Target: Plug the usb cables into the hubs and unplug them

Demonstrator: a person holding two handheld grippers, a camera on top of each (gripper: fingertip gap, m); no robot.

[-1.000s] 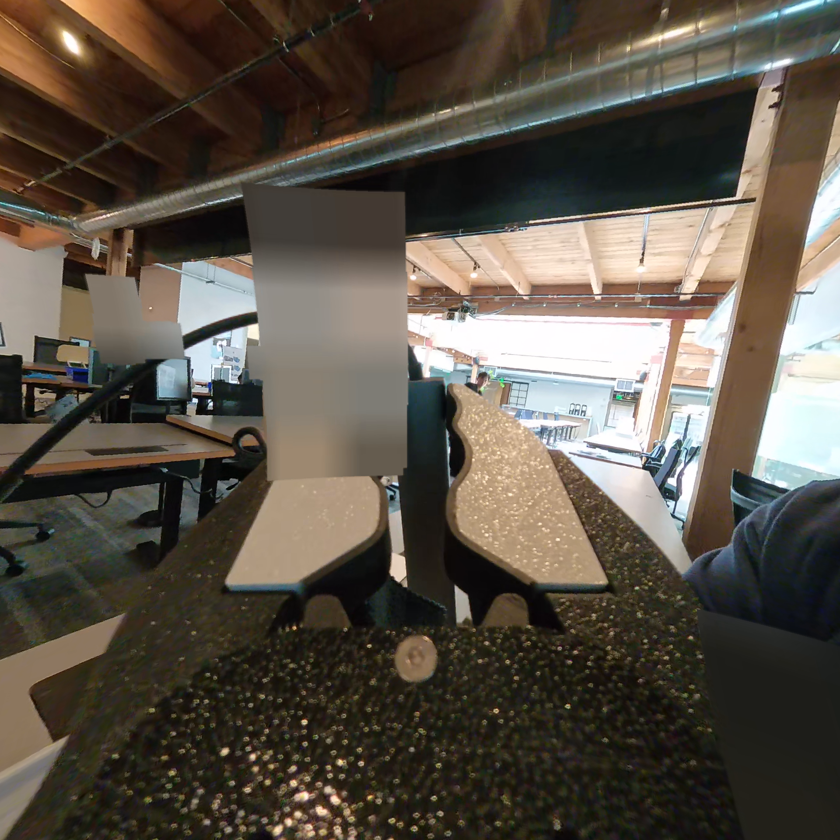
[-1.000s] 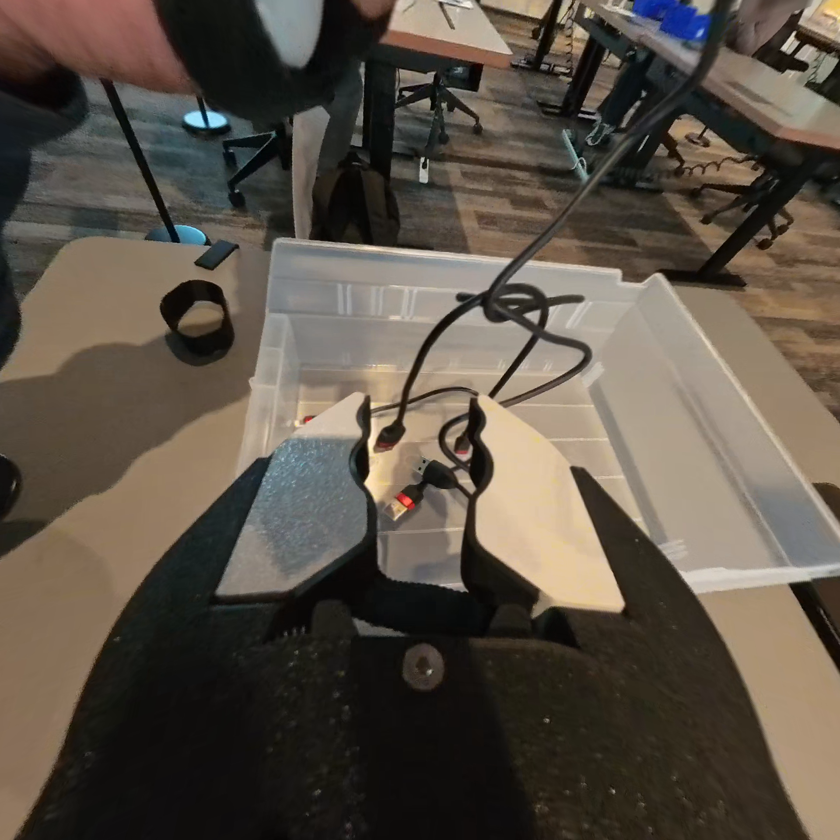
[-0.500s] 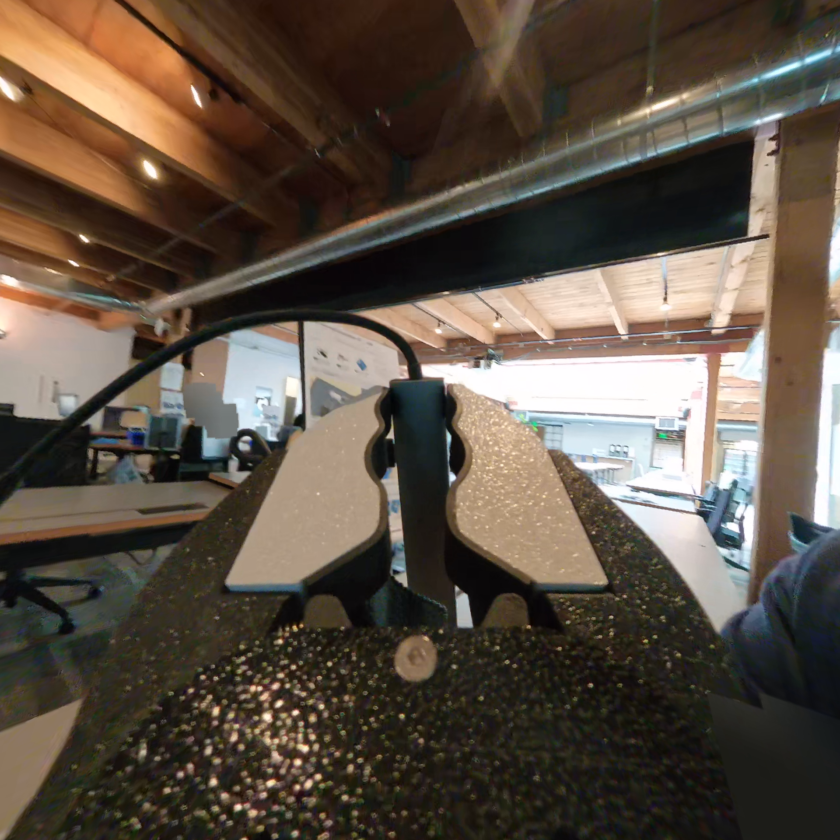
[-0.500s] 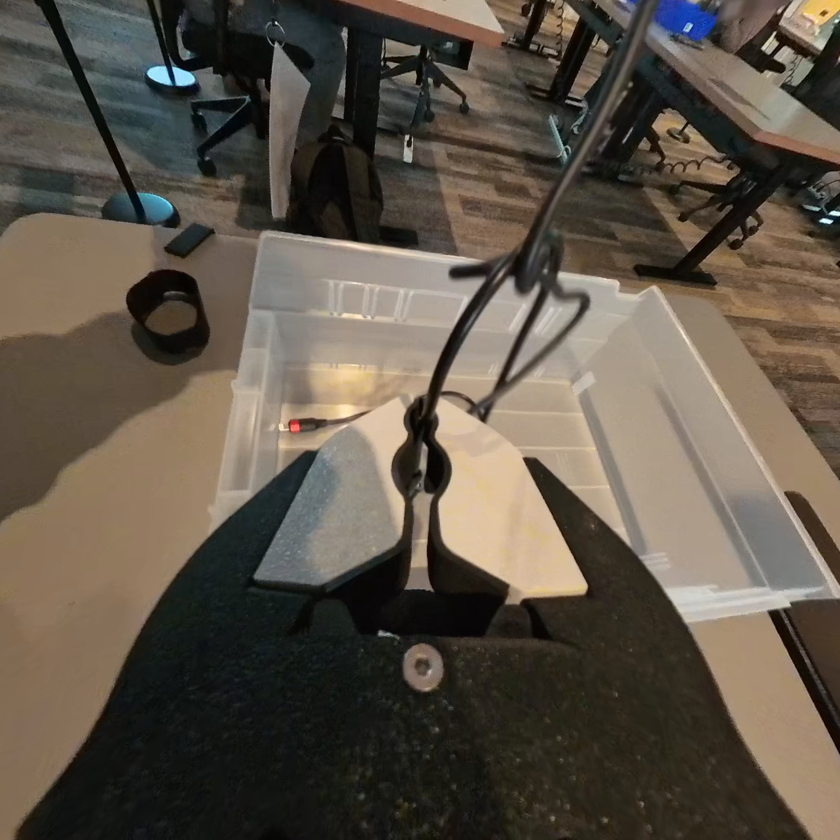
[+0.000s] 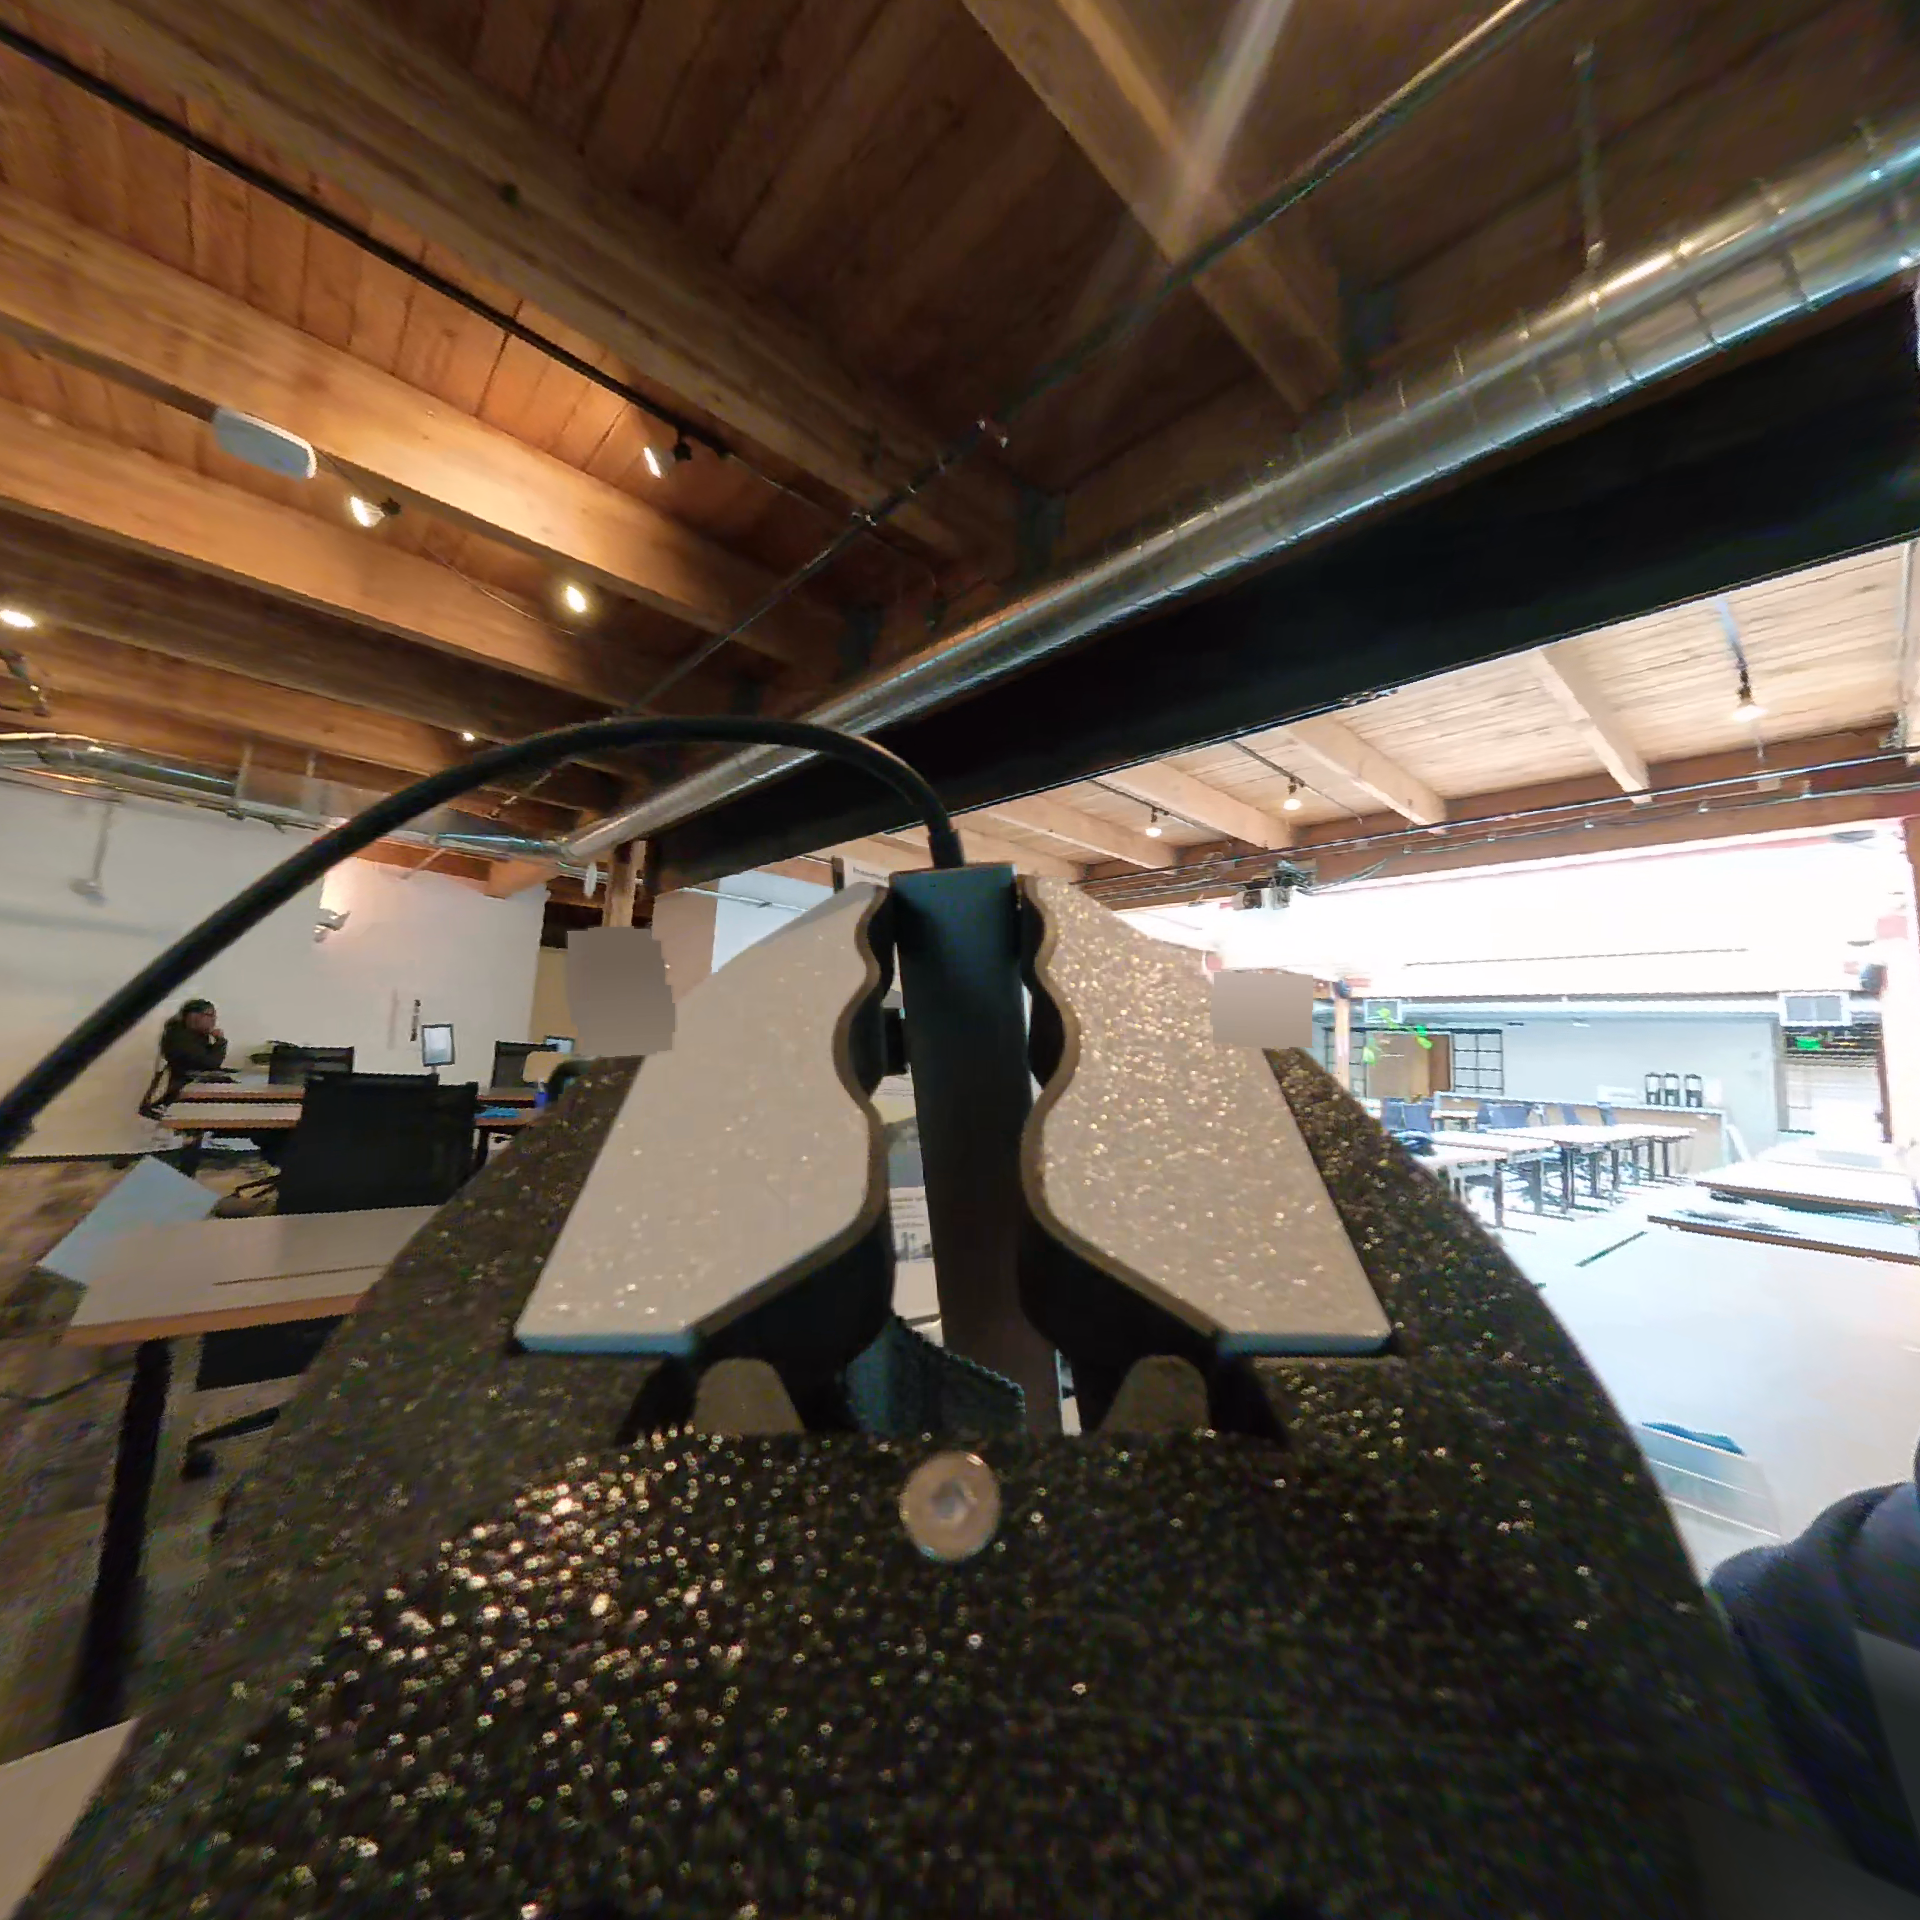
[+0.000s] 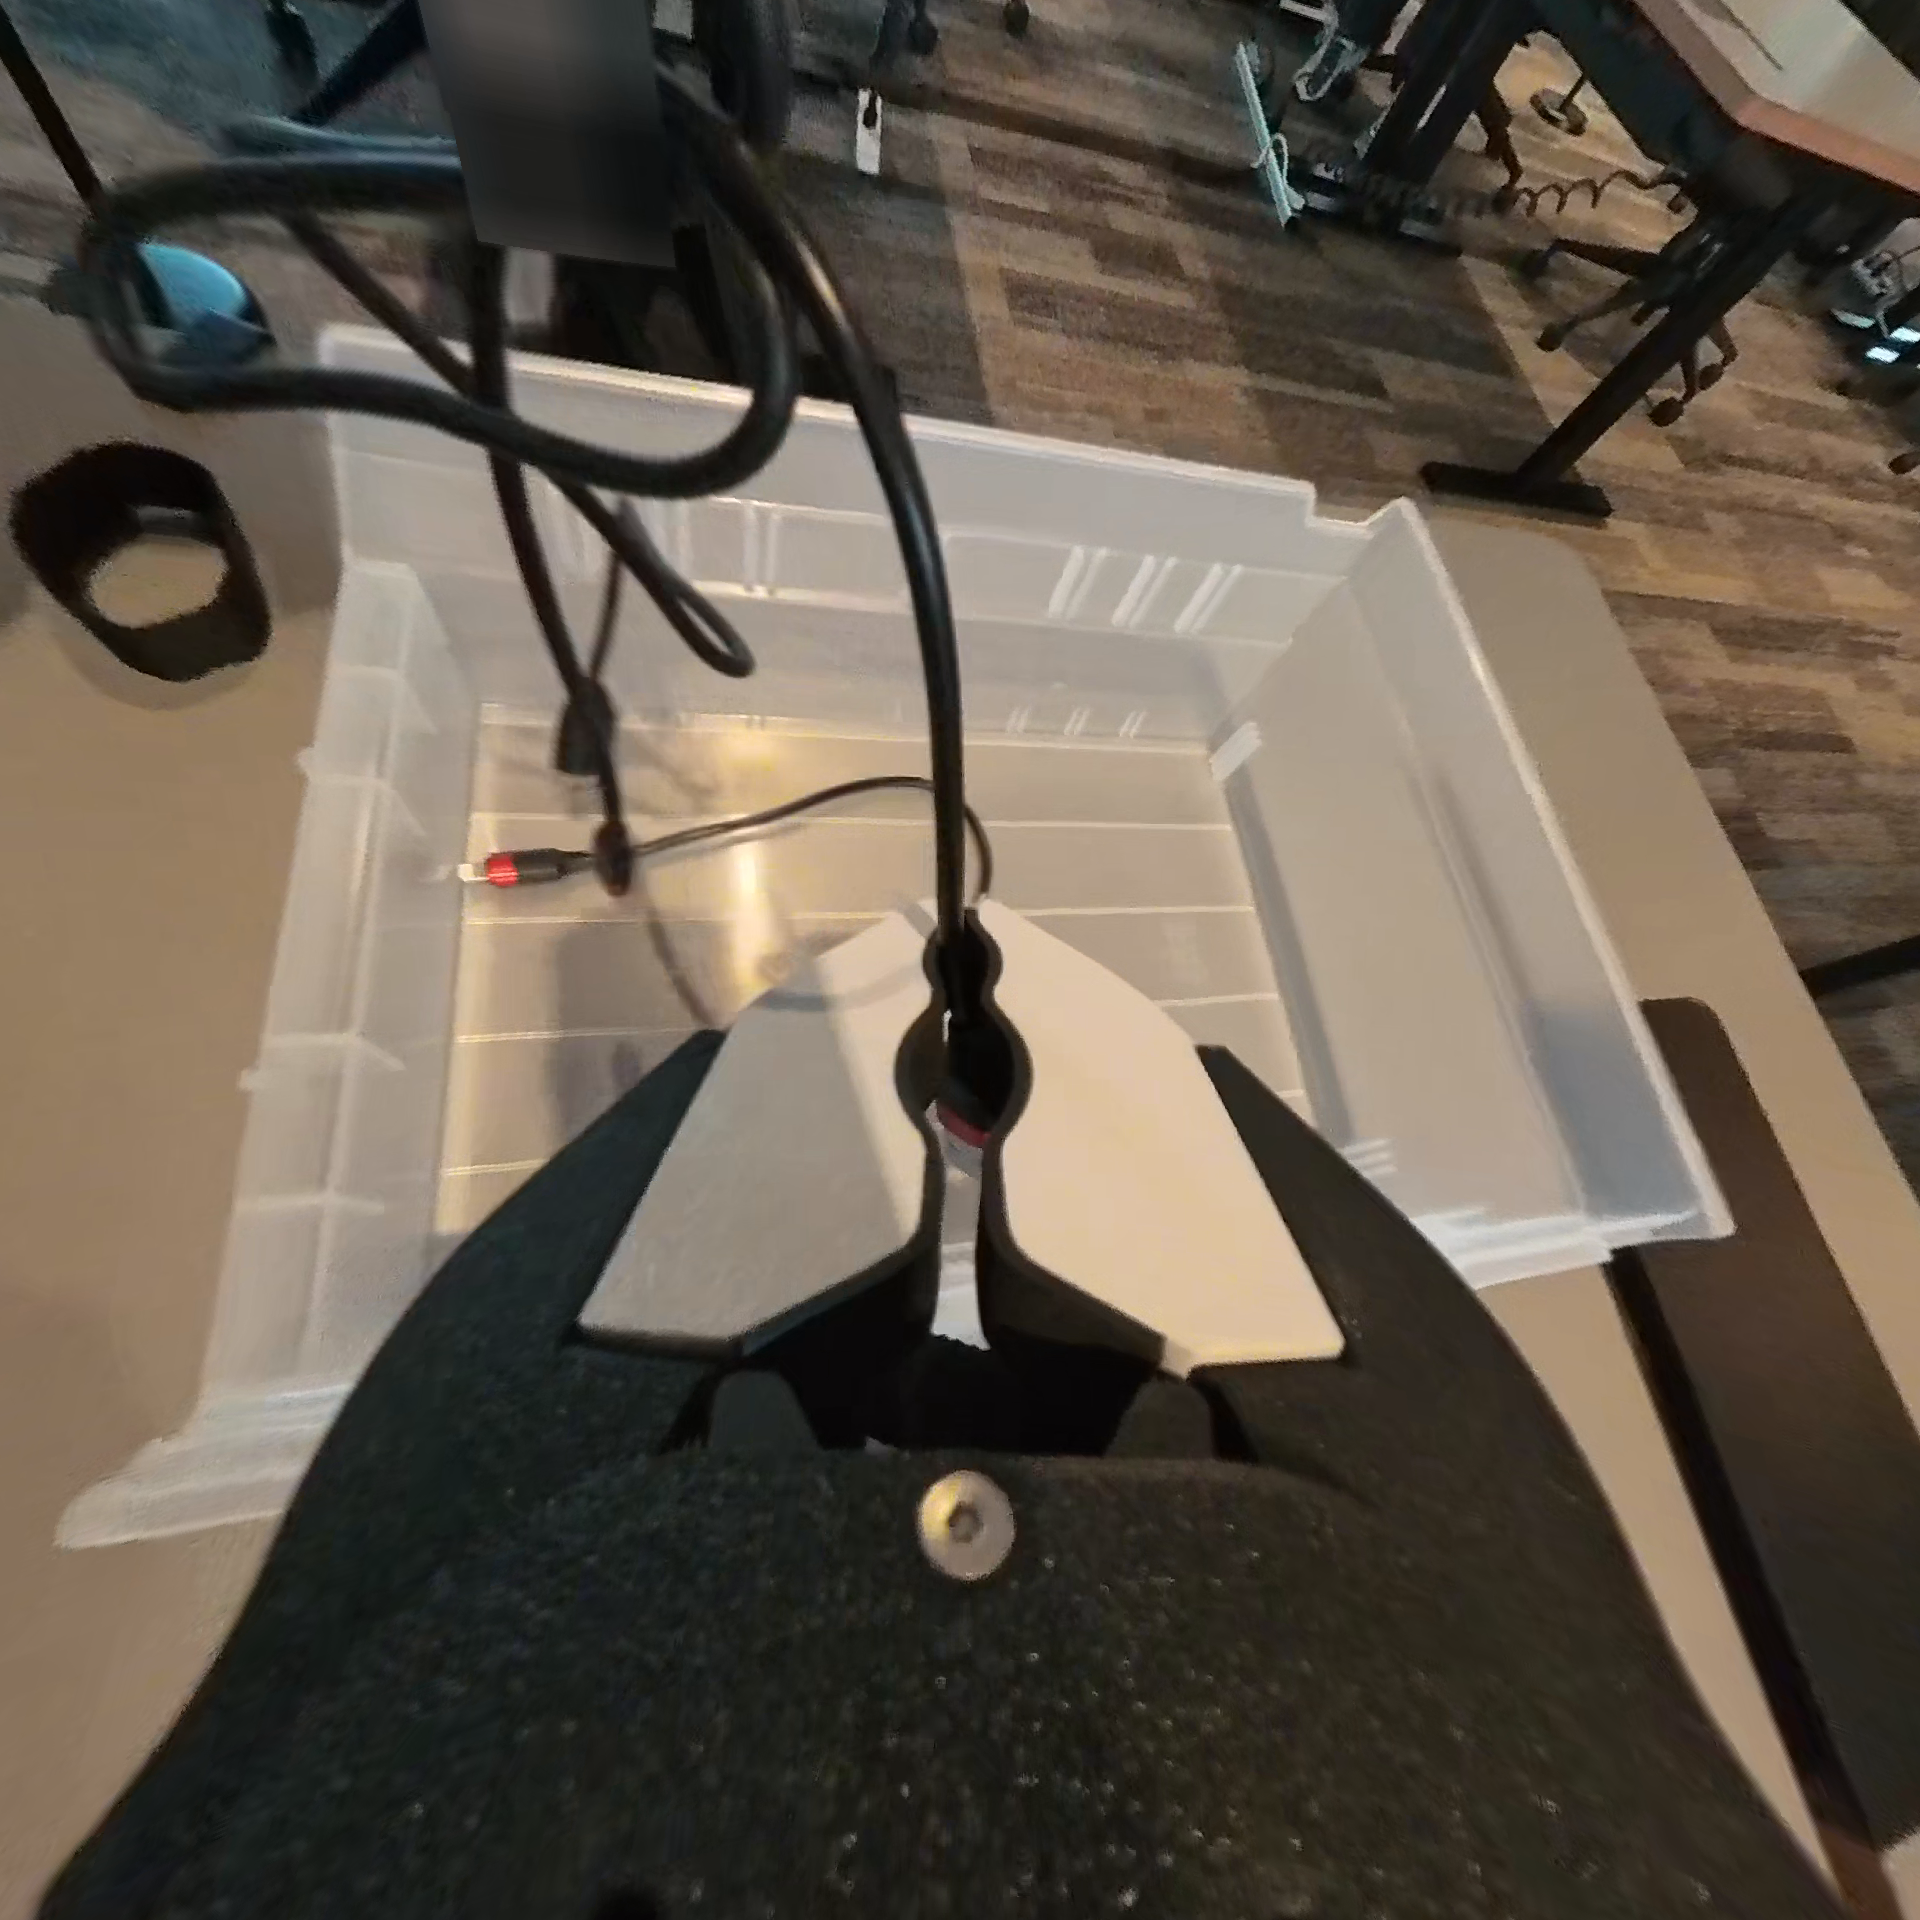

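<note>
Left tool [image 5: 956, 935] clamps a flat black hub [image 5: 961, 1049], held aloft. Right tool [image 6: 961, 1023] grips a red-ringed USB plug [image 6: 961, 1117] above the clear ribbed plastic bin [image 6: 1455, 831] on the tabletop [image 6: 135, 883].

A black hub [image 5: 961, 997] sits between speckled grey fingers [image 5: 727, 1132], black cables [image 6: 925, 582] end in red-banded plugs [image 6: 506, 868] over a clear, ribbed bin [image 6: 1382, 831] on a tan table [image 6: 135, 935], beside a black ring [image 6: 140, 566].
</note>
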